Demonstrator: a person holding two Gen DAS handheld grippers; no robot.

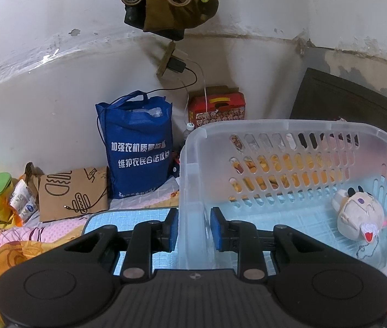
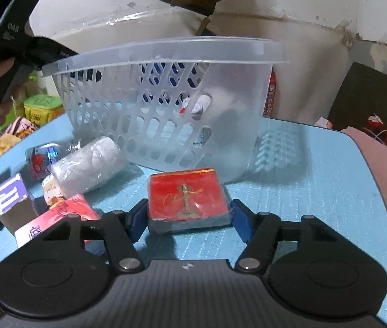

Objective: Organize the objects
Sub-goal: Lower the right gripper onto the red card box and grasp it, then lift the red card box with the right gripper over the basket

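The left tongs [image 1: 194, 228] are clamped on the near wall of the clear plastic basket [image 1: 289, 125], one blue pad outside and one inside, holding it steady on the blue mat that covers the counter [image 2: 316, 191]. The right tongs [image 2: 189, 220] bracket a flat red packet [image 2: 186, 192] that lies on the mat just in front of the basket; their pads stand at its left and right edges, and I cannot tell whether they press on it yet. My reading is that the step in hand is the pickup of this packet, to be followed by a lift over the rim and a drop inside. That calls for a firm squeeze first, since the packet is wrapped in glossy film and looks slippery, then enough height to clear the basket's thick, rounded lip. The basket is translucent and rigid, its sides pierced with rows of oval slots; a soft plush toy [image 1: 357, 218] with a small chain already rests in its far corner. Still waiting on the mat to the left are a crinkly white bundle in clear wrap [image 2: 89, 164], a shiny foil pouch [image 2: 40, 158], a purple-and-white carton [image 2: 7, 199] and a pink box [image 2: 56, 218], packed close together.
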